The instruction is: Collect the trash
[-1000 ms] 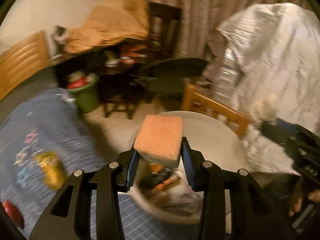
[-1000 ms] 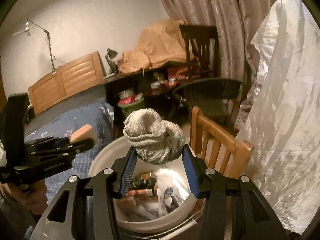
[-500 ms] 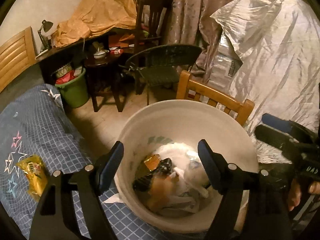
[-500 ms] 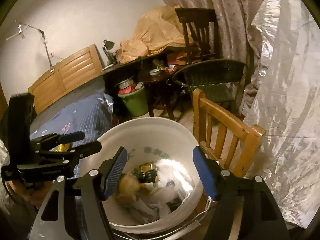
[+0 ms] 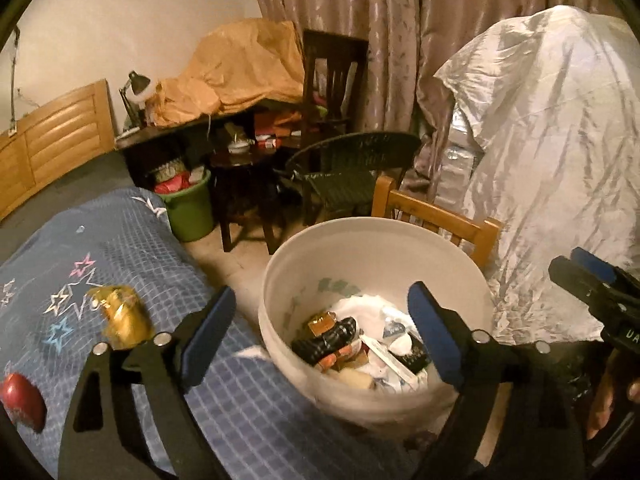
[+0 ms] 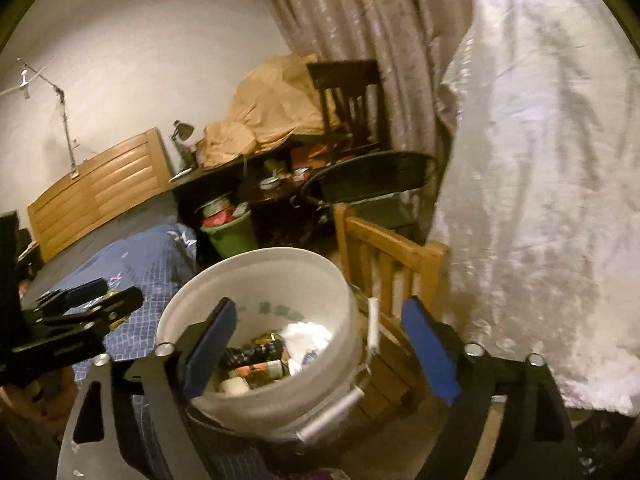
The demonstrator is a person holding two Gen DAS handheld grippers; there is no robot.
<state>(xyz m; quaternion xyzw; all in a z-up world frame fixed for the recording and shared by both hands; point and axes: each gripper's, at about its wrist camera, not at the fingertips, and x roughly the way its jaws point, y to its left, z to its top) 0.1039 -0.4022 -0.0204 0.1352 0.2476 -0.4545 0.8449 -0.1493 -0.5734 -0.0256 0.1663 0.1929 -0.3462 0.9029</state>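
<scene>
Bucket (image 5: pixel 372 256) of trash (image 5: pixel 360 344) beside bed (image 5: pixel 168 240), wooden chair (image 5: pixel 436 216) behind it, packet (image 5: pixel 122 316) on bed

"UA" on right tool (image 5: pixel 592 284) (rest cut off); bucket (image 5: pixel 376 240) print unreadable.

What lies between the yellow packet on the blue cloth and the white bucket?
In the left wrist view, only blue checked cloth and the left finger of the open left gripper lie between the yellow packet and the white bucket.
</scene>
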